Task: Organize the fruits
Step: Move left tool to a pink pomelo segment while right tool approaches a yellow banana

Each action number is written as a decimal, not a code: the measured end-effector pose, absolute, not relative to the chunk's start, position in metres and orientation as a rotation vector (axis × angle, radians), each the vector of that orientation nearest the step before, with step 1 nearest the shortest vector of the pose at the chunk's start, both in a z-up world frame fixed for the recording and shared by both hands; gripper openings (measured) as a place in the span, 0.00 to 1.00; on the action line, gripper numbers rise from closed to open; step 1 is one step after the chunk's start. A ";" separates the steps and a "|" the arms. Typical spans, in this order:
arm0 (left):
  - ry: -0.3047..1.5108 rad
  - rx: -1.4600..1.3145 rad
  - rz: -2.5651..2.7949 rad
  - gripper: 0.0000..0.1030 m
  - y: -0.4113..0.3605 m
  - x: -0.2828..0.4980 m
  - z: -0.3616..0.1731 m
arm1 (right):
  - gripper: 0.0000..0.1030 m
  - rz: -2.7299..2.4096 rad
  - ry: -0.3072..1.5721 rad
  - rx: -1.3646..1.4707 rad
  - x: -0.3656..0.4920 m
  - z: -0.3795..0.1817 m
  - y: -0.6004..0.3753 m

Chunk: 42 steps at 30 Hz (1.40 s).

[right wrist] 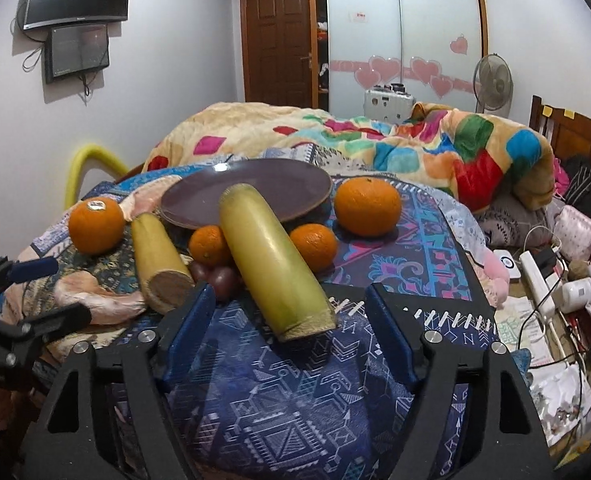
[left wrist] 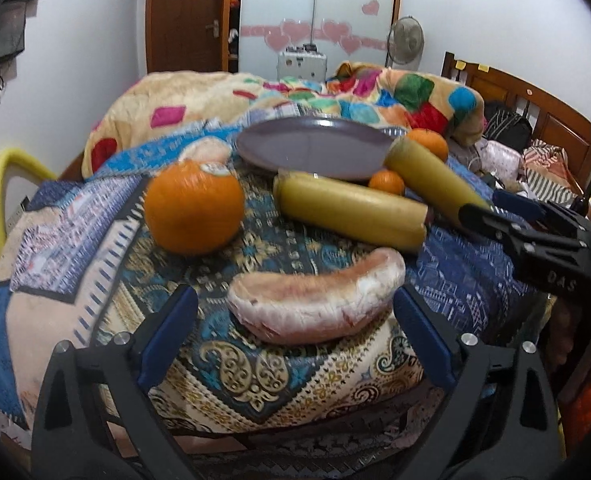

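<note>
A purple plate (left wrist: 315,148) (right wrist: 251,192) lies on the patterned cloth at the back. My left gripper (left wrist: 295,312) is open, its jaws on either side of a pink pomelo wedge (left wrist: 315,300). A big orange (left wrist: 193,208) (right wrist: 95,224) sits to its left. Two yellow-green cane pieces (left wrist: 347,212) (left wrist: 431,176) lie beyond. My right gripper (right wrist: 291,312) is open, with the cut end of one cane piece (right wrist: 275,264) between its jaws. The other cane piece (right wrist: 159,260), two small tangerines (right wrist: 209,246) (right wrist: 314,246), another orange (right wrist: 367,206) and dark fruits (right wrist: 221,278) lie around it.
A colourful blanket (right wrist: 415,144) is heaped behind the plate. Cables, a power strip (right wrist: 539,280) and clutter lie to the right. A yellow tube (left wrist: 3,192) stands at the left edge. The other gripper shows at the right of the left wrist view (left wrist: 507,220).
</note>
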<state>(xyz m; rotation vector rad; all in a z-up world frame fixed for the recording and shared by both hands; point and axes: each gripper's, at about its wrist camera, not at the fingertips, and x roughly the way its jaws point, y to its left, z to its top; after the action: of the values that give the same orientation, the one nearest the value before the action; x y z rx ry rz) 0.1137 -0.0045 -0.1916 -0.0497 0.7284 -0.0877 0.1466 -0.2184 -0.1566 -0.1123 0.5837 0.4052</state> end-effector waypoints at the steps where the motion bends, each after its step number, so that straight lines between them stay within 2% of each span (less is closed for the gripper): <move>1: 0.743 -0.050 -0.084 0.98 -0.006 0.115 -0.194 | 0.69 0.407 0.589 -0.113 0.149 -0.157 -0.219; 6: 0.735 -0.038 -0.069 1.00 -0.010 0.119 -0.196 | 0.62 0.427 0.611 -0.111 0.160 -0.162 -0.215; 8: 0.737 -0.047 -0.070 1.00 -0.007 0.123 -0.196 | 0.52 0.437 0.624 -0.108 0.162 -0.165 -0.213; 14: 0.739 -0.069 0.003 1.00 0.011 0.123 -0.195 | 0.43 0.437 0.628 -0.098 0.162 -0.167 -0.216; 17: 0.744 -0.088 0.021 0.93 0.018 0.124 -0.195 | 0.38 0.438 0.628 -0.099 0.158 -0.166 -0.219; 23: 0.755 -0.088 0.024 0.84 0.016 0.117 -0.193 | 0.37 0.452 0.634 -0.104 0.141 -0.165 -0.225; 27: 0.751 -0.084 -0.003 0.83 0.015 0.105 -0.183 | 0.35 0.451 0.627 -0.147 0.129 -0.164 -0.223; 32: 0.732 0.069 -0.048 0.83 0.003 0.106 -0.167 | 0.34 0.466 0.649 -0.130 0.132 -0.164 -0.228; 36: 0.791 0.184 -0.114 0.62 -0.004 0.119 -0.167 | 0.34 0.484 0.672 -0.088 0.137 -0.165 -0.233; 39: 0.867 0.213 -0.155 0.58 -0.003 0.131 -0.174 | 0.34 0.488 0.677 -0.080 0.138 -0.165 -0.234; 42: 0.897 0.246 -0.179 0.58 -0.004 0.139 -0.176 | 0.34 0.490 0.673 -0.092 0.138 -0.165 -0.233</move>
<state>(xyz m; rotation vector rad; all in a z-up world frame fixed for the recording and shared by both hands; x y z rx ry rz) 0.1394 -0.0036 -0.1765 0.2455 0.8968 -0.1790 0.1377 -0.2334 -0.1647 -0.0919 0.6731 0.4898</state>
